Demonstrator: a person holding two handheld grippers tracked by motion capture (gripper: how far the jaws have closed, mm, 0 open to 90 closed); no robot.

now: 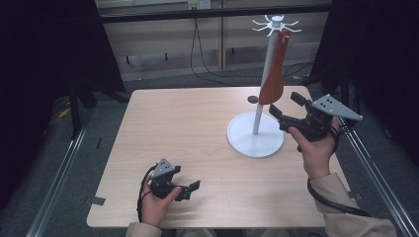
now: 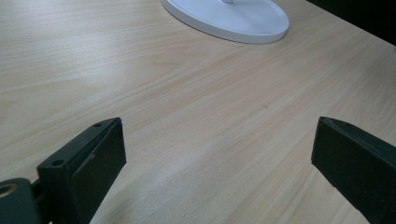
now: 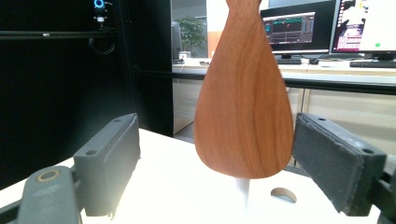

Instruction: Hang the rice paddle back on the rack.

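Wood: I saw a pale counter (image 1: 197,148) with rounded corners on grey floor, black curtains at both sides.
Room: monitors (image 3: 299,25) glowed on a desk beyond.
Stand: a white rack (image 1: 255,133) stood right of centre; a reddish wooden spatula (image 1: 273,79) hung from its top hooks.
Left hand-held gripper (image 1: 190,190): released, low at the near edge.
Right hand-held gripper (image 1: 285,106): released, jaws either side of the blade, not touching.
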